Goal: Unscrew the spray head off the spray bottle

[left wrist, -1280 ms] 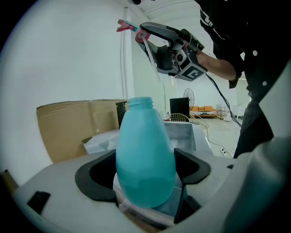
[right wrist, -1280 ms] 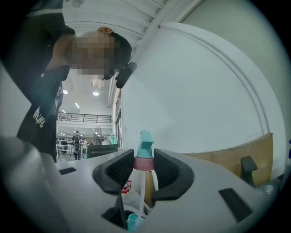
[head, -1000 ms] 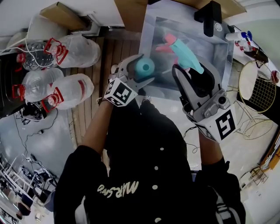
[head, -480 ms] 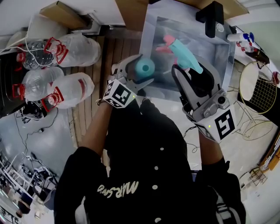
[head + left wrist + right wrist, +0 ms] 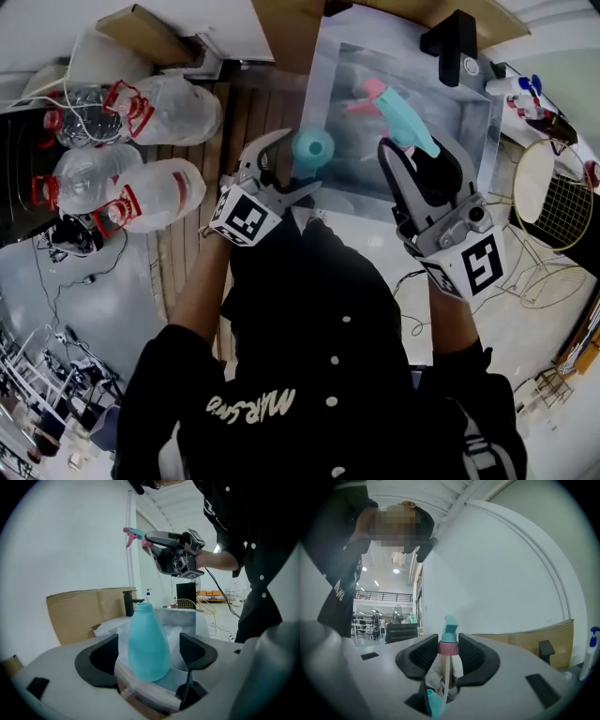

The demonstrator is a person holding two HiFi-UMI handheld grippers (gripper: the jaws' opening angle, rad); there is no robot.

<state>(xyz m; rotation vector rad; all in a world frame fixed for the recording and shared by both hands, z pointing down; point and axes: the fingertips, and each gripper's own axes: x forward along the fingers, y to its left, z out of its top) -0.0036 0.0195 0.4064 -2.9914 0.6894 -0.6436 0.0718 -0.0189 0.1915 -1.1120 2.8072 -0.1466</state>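
Note:
The teal bottle [image 5: 312, 147] stands upright, without its head, at the left edge of a translucent tub [image 5: 330, 84]. My left gripper [image 5: 298, 161] is open. In the left gripper view the bottle [image 5: 147, 644] sits between the pads [image 5: 99, 660] with a gap on each side. My right gripper [image 5: 412, 157] is held level over the tub, shut on the spray head [image 5: 401, 120], which is teal with a pink trigger. In the right gripper view both pads press the head's pink collar [image 5: 448, 648], and the dip tube [image 5: 446, 679] hangs below. The left gripper view shows the right gripper [image 5: 161, 550] high up, apart from the bottle.
Several large water jugs with red handles [image 5: 155, 108] lie at the left. A black faucet [image 5: 457, 42] stands behind the tub, with spray bottles [image 5: 514, 86] beside it. A wire basket [image 5: 553, 192] is at the right. Cardboard [image 5: 89, 606] stands behind the tub.
My left gripper has drawn back to the left, away from the bottle, which stays at the tub's edge. The right gripper and spray head have not moved.

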